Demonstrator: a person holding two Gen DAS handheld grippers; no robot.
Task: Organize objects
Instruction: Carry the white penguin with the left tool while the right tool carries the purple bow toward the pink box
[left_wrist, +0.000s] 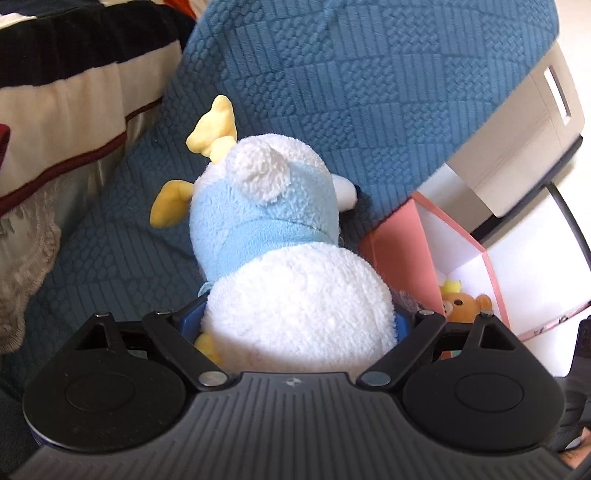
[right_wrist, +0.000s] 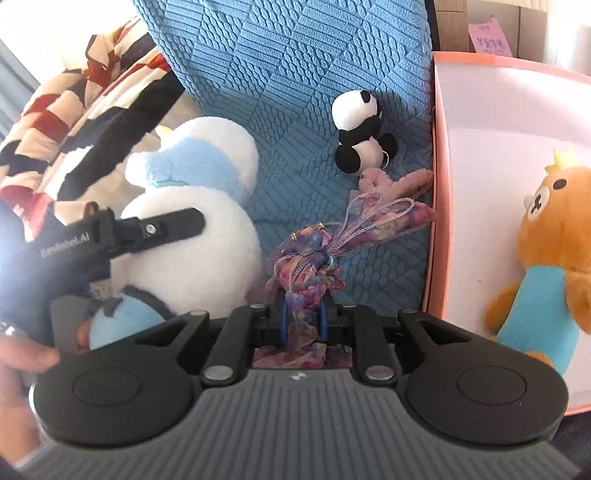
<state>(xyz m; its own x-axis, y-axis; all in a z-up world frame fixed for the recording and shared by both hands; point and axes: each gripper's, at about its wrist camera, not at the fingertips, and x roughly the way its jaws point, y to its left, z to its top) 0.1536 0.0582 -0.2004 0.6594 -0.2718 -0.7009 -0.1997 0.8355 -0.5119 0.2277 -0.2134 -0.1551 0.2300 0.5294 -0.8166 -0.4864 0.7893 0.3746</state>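
My left gripper (left_wrist: 295, 325) is shut on a white and light-blue plush duck (left_wrist: 280, 236) with yellow feet, held over the blue sofa cover; the duck also shows in the right wrist view (right_wrist: 192, 206), with the left gripper's finger (right_wrist: 162, 225) across it. My right gripper (right_wrist: 302, 317) is shut on a purple floral fabric bow with ribbons (right_wrist: 317, 254). A pink box (right_wrist: 437, 184) stands to the right with an orange plush bear (right_wrist: 550, 258) inside; the box (left_wrist: 399, 251) and the bear (left_wrist: 463, 306) also show in the left wrist view.
A small plush panda (right_wrist: 360, 133) and a pink fuzzy piece (right_wrist: 399, 181) lie on the blue textured sofa cover (right_wrist: 295, 92). A striped cushion (left_wrist: 66, 103) sits at left. A small blue plush piece (right_wrist: 122, 317) lies near the right gripper. A grey box (left_wrist: 524, 136) stands at right.
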